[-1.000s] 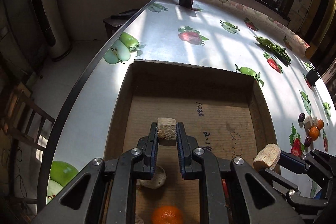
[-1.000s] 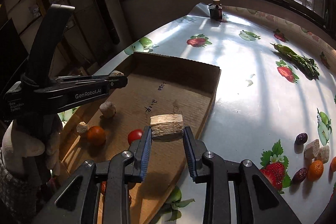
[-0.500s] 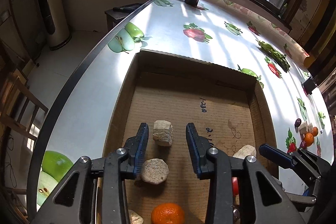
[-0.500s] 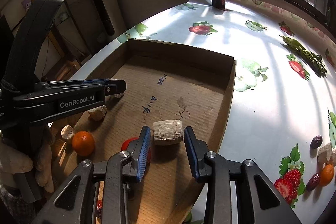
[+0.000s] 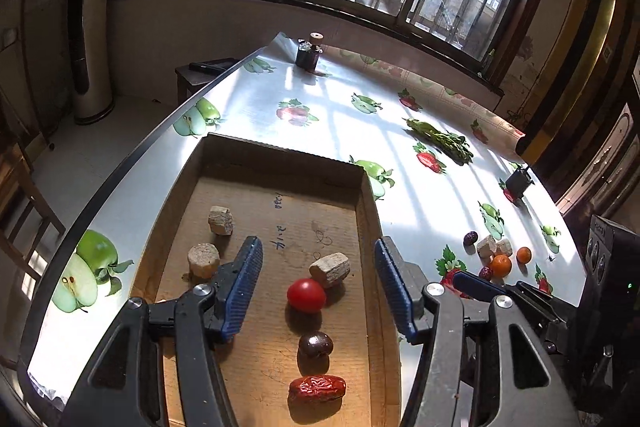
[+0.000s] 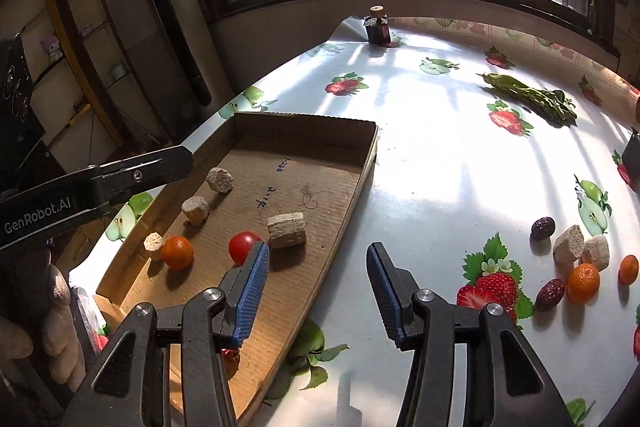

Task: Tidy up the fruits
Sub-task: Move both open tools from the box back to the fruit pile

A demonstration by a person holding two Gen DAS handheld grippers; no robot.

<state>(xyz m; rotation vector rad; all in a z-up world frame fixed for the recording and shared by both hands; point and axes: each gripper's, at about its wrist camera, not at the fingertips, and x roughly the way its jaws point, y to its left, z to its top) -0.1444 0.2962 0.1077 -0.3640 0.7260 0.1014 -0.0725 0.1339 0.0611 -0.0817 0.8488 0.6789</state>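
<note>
Several pieces already in the cardboard tray (image 6: 362,183): beige chunks (image 6: 286,229), a cherry tomato (image 6: 243,246), an orange (image 6: 177,252), a red date (image 5: 317,388), sorted away from the loose cluster (image 6: 576,263) lying well apart on the counter (image 6: 432,163). Left gripper (image 5: 318,291) hovering over the tray, jaws released, empty. Right gripper (image 6: 316,279) likewise spread wide, straddling the tray's near edge, probably free to fetch more.

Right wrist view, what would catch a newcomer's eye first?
The shallow brown cardboard tray on the fruit-printed white tablecloth, holding a round red tomato beside a beige cork-like cylinder. The open right gripper hangs over the tray's edge.
</note>
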